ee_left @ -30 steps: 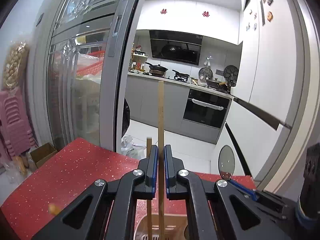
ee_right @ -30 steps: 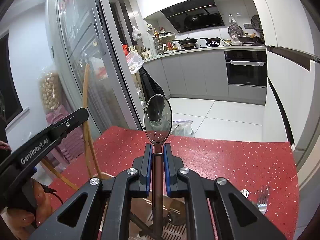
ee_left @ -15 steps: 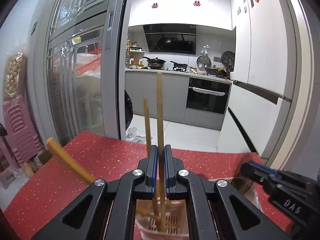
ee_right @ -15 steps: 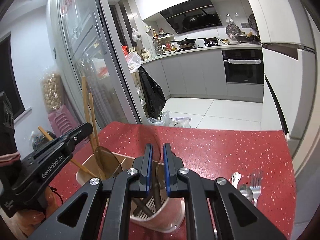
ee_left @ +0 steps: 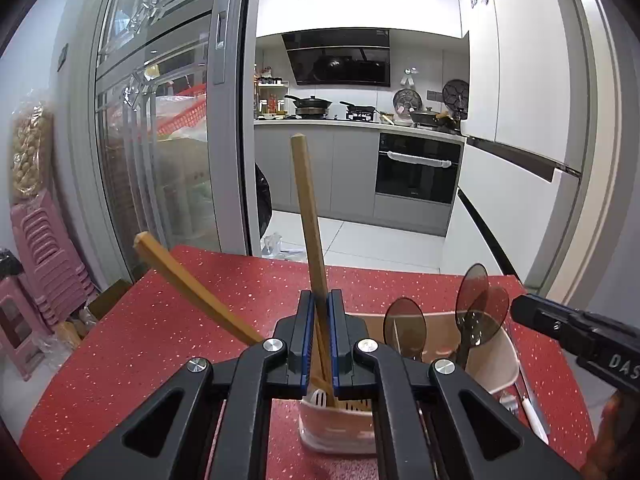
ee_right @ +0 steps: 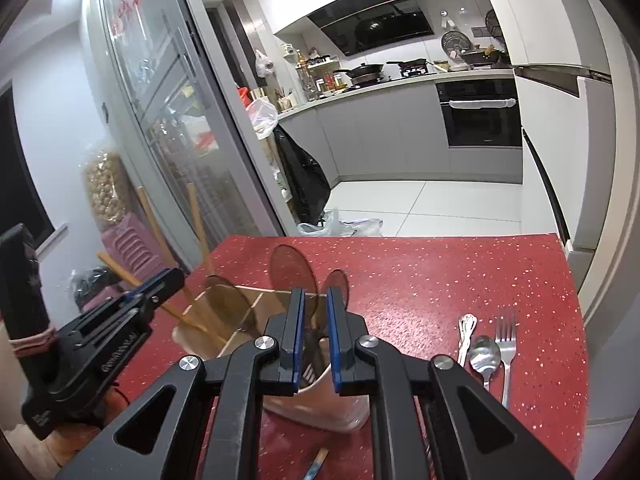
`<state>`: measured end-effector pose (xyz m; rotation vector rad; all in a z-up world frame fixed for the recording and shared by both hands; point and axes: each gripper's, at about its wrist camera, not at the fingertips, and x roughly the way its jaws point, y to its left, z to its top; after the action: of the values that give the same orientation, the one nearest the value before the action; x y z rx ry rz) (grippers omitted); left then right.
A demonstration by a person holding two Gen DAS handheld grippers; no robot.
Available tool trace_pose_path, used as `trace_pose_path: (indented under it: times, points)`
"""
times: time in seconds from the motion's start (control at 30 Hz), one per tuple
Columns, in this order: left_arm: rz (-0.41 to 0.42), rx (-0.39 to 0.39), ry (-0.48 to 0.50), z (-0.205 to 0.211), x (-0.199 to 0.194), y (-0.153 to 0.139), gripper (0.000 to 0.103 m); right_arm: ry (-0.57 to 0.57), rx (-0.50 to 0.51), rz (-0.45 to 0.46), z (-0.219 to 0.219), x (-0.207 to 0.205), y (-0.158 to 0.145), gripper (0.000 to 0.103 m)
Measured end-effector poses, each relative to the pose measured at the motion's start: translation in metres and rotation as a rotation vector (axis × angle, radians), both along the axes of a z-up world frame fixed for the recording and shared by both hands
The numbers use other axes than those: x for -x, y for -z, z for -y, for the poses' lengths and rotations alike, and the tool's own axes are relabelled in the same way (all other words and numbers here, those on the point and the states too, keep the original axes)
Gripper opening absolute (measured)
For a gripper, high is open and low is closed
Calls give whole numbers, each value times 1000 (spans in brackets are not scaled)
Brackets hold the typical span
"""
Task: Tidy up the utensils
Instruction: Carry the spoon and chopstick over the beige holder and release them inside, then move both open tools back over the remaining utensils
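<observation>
Left gripper (ee_left: 320, 334) pinches wooden chopstick (ee_left: 308, 216), tip down in holder (ee_left: 490, 354). Right gripper (ee_right: 314, 334) pinches dark spoon handle in same holder. Chopstick light, stiff, smooth; best held mid-stick. 1 fork (ee_right: 505, 336) waits on table (ee_right: 440, 272).

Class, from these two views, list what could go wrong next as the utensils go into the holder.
The left gripper clamps a chopstick standing in the holder; a sideways pull might tip the holder. A leaning chopstick juts far over the rim; a stray move could knock it out.
</observation>
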<state>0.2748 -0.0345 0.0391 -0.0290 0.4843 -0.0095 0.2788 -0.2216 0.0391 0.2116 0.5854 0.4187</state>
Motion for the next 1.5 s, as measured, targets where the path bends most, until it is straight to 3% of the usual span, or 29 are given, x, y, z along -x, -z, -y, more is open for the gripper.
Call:
trace_pose_path:
  times: [0.1, 0.17, 0.23, 0.33, 0.63, 0.83, 0.93, 0.97, 1.0, 1.03, 1.2, 1.3, 1.33, 1.5]
  points:
    - [-25, 4, -6, -2, 4, 1, 30, -16, -1, -23, 0, 8, -1, 17]
    - [-34, 9, -13, -4, 8, 0, 30, -13, -2, -31, 2, 15, -2, 35]
    - [-42, 8, -15, -6, 11, -2, 30, -8, -9, -34, 5, 22, -2, 44]
    - [-48, 11, -18, -9, 19, -3, 30, -7, -14, -46, 9, 33, -4, 46]
    - [-66, 21, 8, -12, 45, -11, 30, 1, -24, -100, 17, 61, -4, 66]
    - [-101, 37, 5, -19, 47, -8, 30, 20, -42, -145, 26, 76, 3, 67]
    - [-101, 37, 9, -22, 56, -10, 30, 23, -41, -157, 27, 85, 2, 74]
    - [-99, 33, 8, -23, 59, -11, 37, 23, -40, -161, 27, 87, 1, 76]
    - [-99, 32, 7, -25, 63, -12, 60, 22, -40, -165, 27, 89, 1, 78]
    - [-109, 33, -4, -27, 66, -12, 103, 19, -42, -170, 26, 91, 0, 81]
    - [-113, 18, -35, -30, 74, 2, 103, 8, -38, -199, 21, 102, 3, 83]
    - [-134, 19, -44, -33, 77, 14, 103, 17, -45, -220, 20, 109, 8, 93]
    - [-142, 14, -50, -33, 78, 18, 103, 22, -44, -226, 20, 111, 10, 103]
    - [-163, -5, -68, -32, 91, 37, 103, 27, -31, -257, 17, 127, 19, 103]
